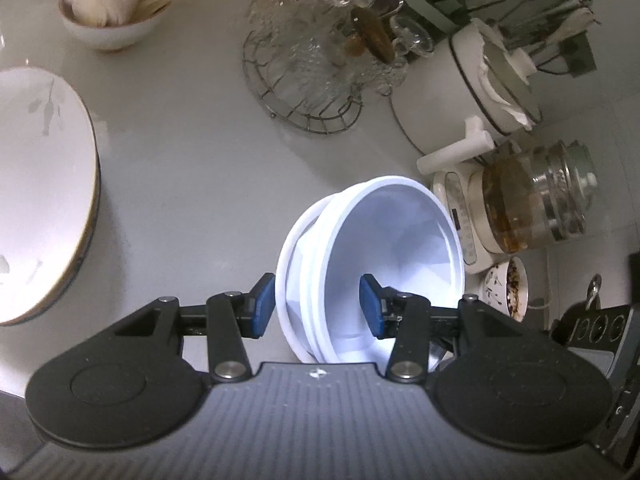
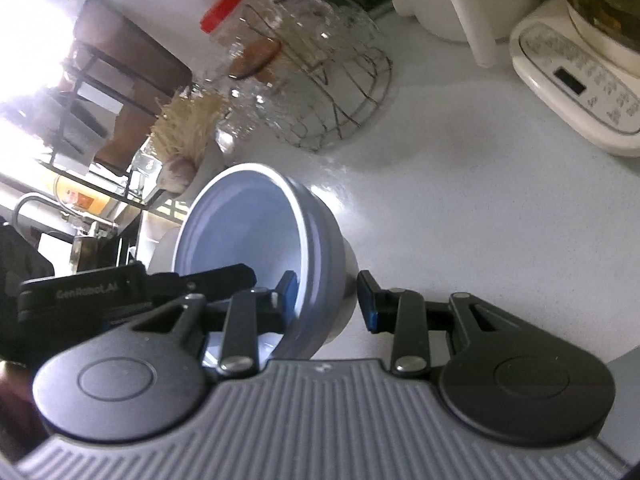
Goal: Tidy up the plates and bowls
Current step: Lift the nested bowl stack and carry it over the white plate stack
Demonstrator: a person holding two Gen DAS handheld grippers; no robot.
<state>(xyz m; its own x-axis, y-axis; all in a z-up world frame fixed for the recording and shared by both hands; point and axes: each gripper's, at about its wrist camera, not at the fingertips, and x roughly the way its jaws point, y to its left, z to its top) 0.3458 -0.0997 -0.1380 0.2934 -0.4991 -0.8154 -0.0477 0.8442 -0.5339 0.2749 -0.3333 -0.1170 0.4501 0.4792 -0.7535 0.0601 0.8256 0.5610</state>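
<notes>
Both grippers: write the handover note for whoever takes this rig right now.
Left gripper: fingers span the wall of a nested stack of white bowls, held tilted above the counter.
Right gripper: fingers clamp the wall of a grey-blue bowl, also tilted, off the counter.
Stack of gold-rimmed plates sits at the left wrist view's left edge.
Done: bowls picked up.
Left: set both loads down in their place; destination not visible.

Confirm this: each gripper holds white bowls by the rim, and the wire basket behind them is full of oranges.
Not oranges. The left wrist view shows the wire basket packed with clear glassware. The rest holds: the left gripper grips nested white bowls by the rim, and the right gripper grips a bowl the same way.
</notes>
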